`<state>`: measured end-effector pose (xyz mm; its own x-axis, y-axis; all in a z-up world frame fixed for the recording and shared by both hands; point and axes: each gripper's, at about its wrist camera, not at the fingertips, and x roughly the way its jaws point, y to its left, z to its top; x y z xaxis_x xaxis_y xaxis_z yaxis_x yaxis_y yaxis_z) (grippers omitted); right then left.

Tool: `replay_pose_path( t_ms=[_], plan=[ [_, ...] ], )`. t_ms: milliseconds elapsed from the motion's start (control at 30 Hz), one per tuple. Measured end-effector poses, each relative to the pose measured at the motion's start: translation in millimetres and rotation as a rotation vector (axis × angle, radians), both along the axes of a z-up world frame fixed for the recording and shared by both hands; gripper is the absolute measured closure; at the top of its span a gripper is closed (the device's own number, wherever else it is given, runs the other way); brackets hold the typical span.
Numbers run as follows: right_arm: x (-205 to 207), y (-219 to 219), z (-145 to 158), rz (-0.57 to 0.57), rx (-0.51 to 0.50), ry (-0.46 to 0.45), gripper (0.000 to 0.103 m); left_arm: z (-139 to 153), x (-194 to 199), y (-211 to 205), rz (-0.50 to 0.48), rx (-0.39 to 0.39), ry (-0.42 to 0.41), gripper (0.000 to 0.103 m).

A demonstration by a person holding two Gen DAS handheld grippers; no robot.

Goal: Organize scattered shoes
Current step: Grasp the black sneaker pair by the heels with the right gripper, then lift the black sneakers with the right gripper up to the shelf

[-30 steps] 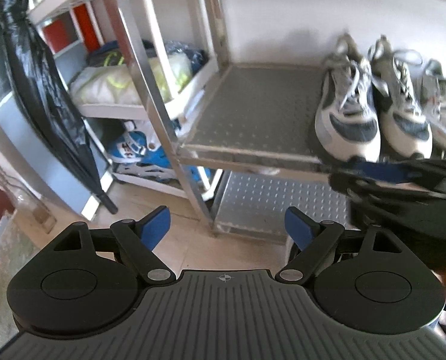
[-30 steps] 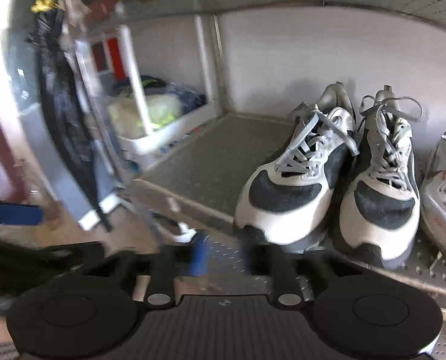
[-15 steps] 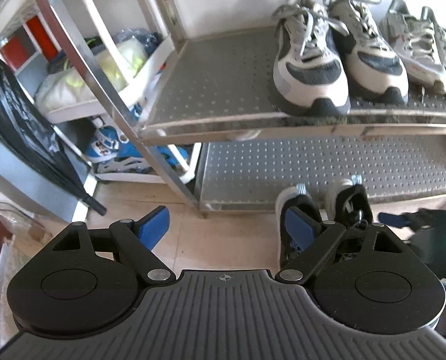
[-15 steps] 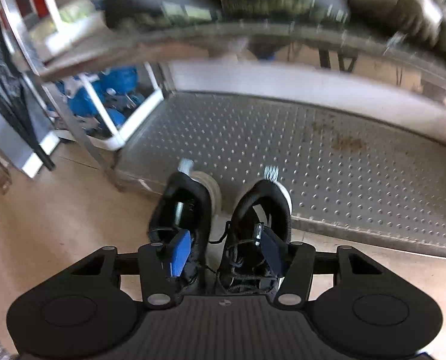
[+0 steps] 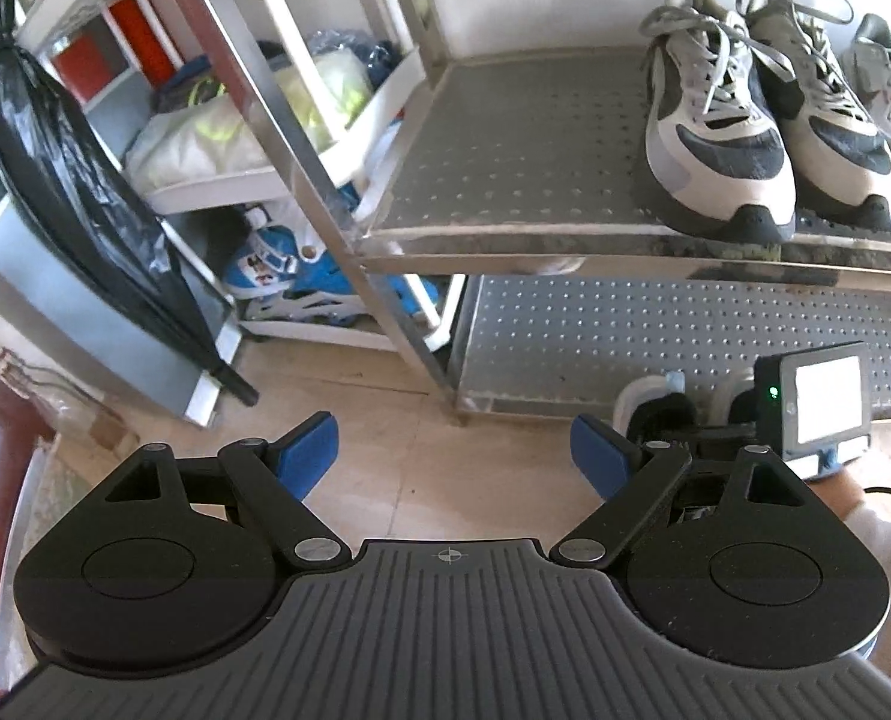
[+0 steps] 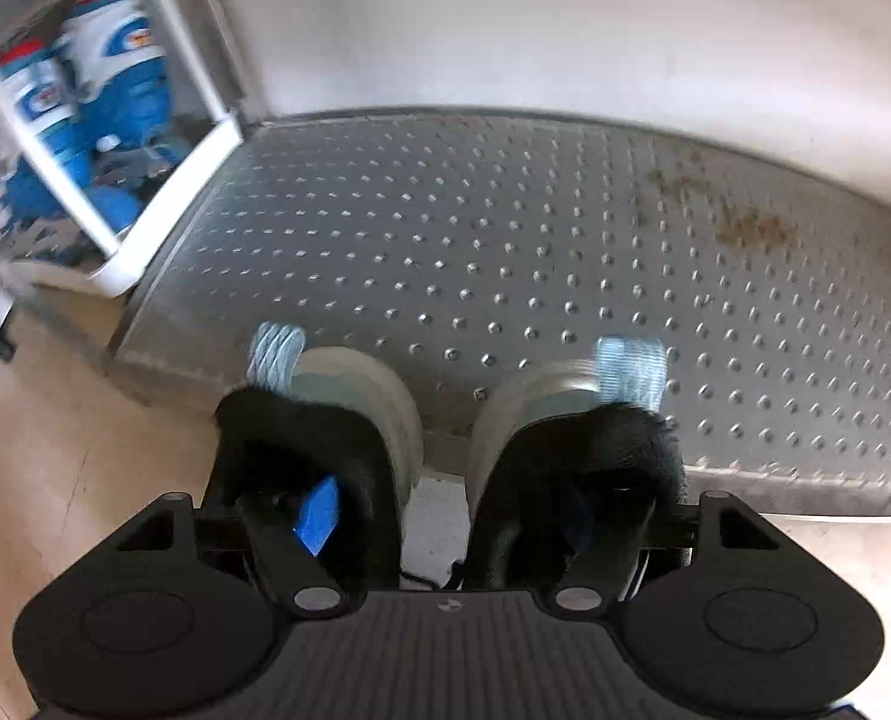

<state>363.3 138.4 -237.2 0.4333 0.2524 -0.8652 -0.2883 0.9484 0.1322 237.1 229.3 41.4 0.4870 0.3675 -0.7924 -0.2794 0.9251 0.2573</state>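
Note:
A pair of black shoes with pale heels and light-blue pull tabs stands on the floor, heels at the front edge of the bottom metal shelf [image 6: 565, 240]. My right gripper [image 6: 445, 516] is open, with one finger inside the left shoe [image 6: 301, 438] and the other inside the right shoe [image 6: 571, 450]. In the left wrist view my left gripper [image 5: 454, 459] is open and empty above the floor, and the black shoes [image 5: 661, 414] show partly behind the right gripper's body [image 5: 814, 402]. White-and-grey sneakers [image 5: 715, 126] stand on the shelf above.
The metal rack's upright post [image 5: 325, 180] stands left of centre. A white rack with blue-and-white skates [image 5: 289, 282] is to its left, also in the right wrist view [image 6: 103, 102]. A black bag [image 5: 67, 180] leans at the far left. Tan floor tiles [image 5: 373, 414] lie in front.
My right gripper has dropped from the upper shelf to the floor and pushed its fingers into the two black shoes. My left gripper has swung back a little.

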Motion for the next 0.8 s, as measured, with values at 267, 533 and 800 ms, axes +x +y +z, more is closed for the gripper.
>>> replay_pose_path(
  t_ms=[267,533,800],
  plan=[
    [-61,-20,53,0.081,0.103,-0.055,0.075,18,-11,15,0.078,0.011,-0.088,0.014],
    [-132,-7,175,0.198,0.264,-0.252,0.076,54,-49,68,0.328,0.055,-0.282,0.014],
    [-118,44,270,0.2,0.418,-0.363,0.077,72,-88,120,0.538,0.039,-0.386,0.014]
  ],
)
